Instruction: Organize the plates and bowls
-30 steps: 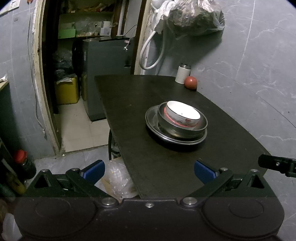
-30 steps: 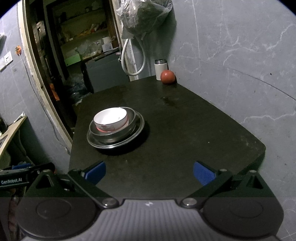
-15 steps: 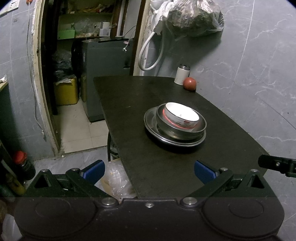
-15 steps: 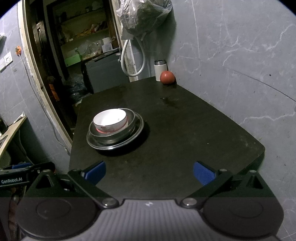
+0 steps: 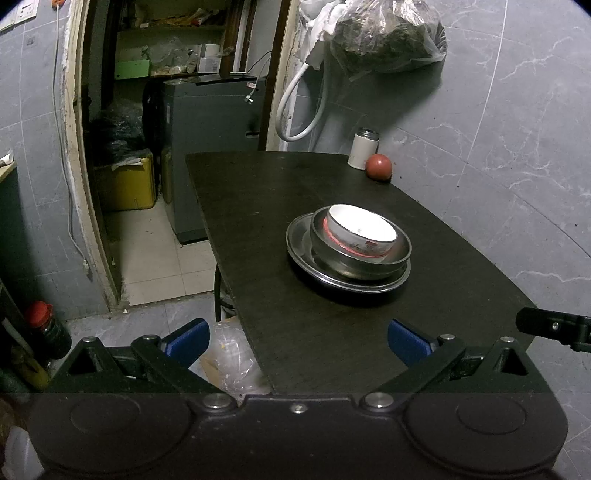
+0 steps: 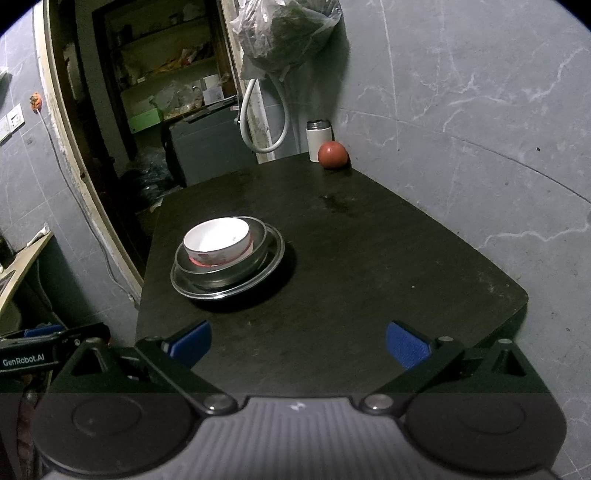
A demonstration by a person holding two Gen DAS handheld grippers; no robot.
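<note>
A white bowl [image 5: 364, 232] [image 6: 218, 240] with a red band sits nested in a steel bowl [image 5: 402, 254] [image 6: 258, 254], which rests on a steel plate [image 5: 299, 240] [image 6: 277, 251] on the black table [image 5: 258, 206] [image 6: 388, 258]. My left gripper [image 5: 297, 341] hangs open at the table's near edge, short of the stack, nothing between its blue pads. My right gripper [image 6: 299, 343] is open too, held over the near part of the table, with the stack ahead to its left. Each gripper shows at the edge of the other's view.
A white canister [image 5: 363, 148] [image 6: 318, 140] and a red tomato [image 5: 378, 167] [image 6: 333, 155] stand at the table's far corner by the grey wall. A plastic bag [image 5: 384, 33] hangs above. Left of the table is an open doorway with a grey cabinet [image 5: 210, 122].
Both grippers have drifted back slightly from the stack; the stack itself has not moved and both grippers stay open.
</note>
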